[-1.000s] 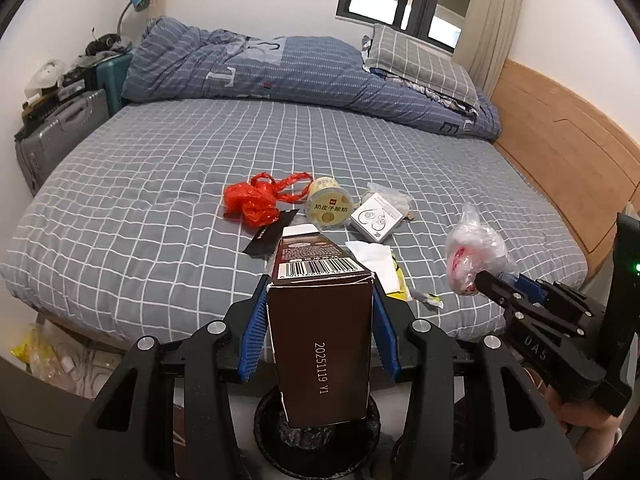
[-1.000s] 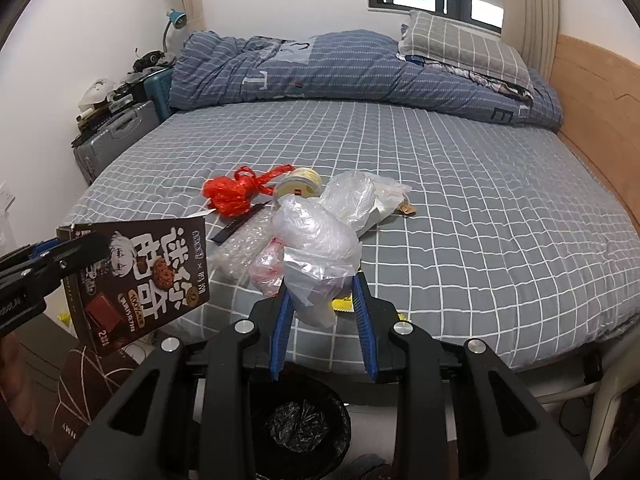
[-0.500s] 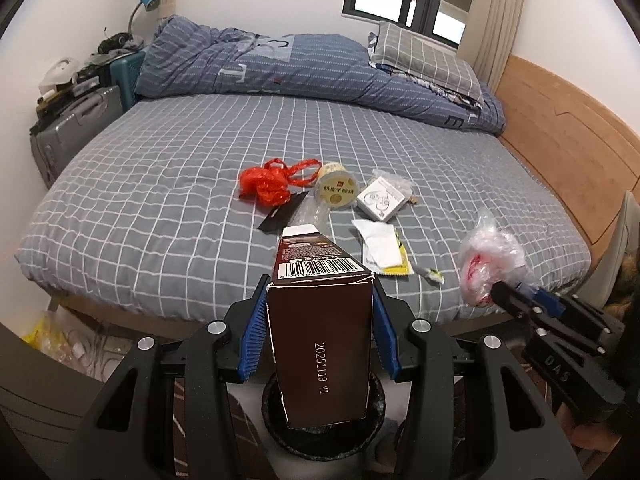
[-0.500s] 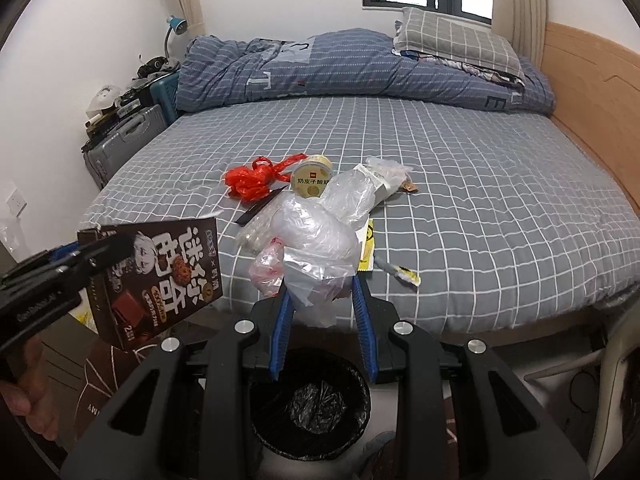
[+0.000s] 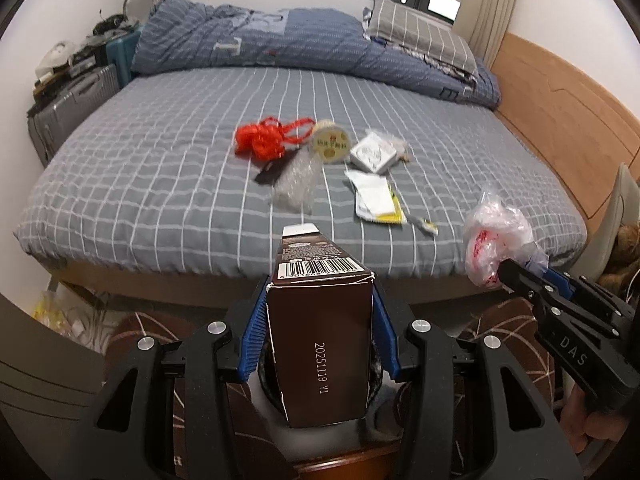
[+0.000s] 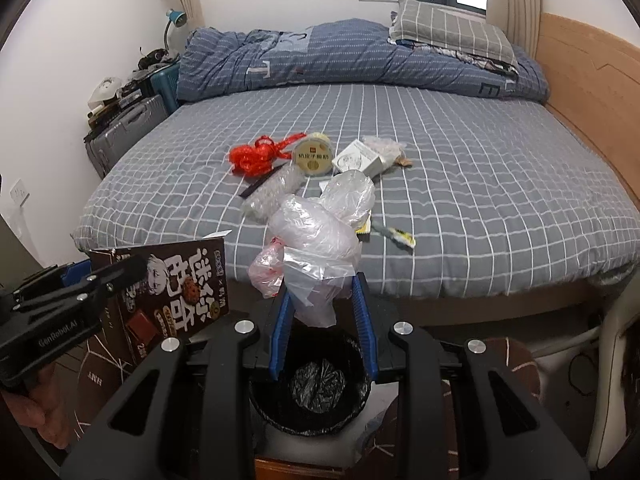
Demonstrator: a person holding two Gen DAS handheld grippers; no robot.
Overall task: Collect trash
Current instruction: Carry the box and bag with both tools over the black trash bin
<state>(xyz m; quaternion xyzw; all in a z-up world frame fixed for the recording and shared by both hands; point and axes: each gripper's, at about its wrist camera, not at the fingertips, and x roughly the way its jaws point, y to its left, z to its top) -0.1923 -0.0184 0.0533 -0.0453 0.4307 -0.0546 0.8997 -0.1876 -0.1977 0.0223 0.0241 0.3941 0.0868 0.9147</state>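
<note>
My left gripper (image 5: 320, 300) is shut on a brown snack box (image 5: 320, 344) and holds it above the black bin, which the box mostly hides in this view. The box also shows in the right wrist view (image 6: 168, 296). My right gripper (image 6: 322, 292) is shut on a crumpled clear plastic bag (image 6: 320, 248) right over the black bin (image 6: 310, 384), lined with a black bag. The bag shows in the left wrist view (image 5: 494, 244) too. More trash lies on the bed: red ribbon (image 5: 264, 142), round lidded cup (image 5: 331, 147), white packet (image 5: 374, 156), bubble wrap (image 5: 296, 180), paper wrapper (image 5: 374, 198).
The bed (image 5: 160, 168) with grey checked sheet fills the view ahead, with a rolled duvet (image 5: 256, 44) and pillow at the back. Suitcases (image 5: 68, 108) stand at the left wall. A wooden headboard (image 5: 560, 92) runs along the right.
Both grippers have pulled back from the bed with their loads. The bed edge now lies farther off and the bin sits under both grippers.
</note>
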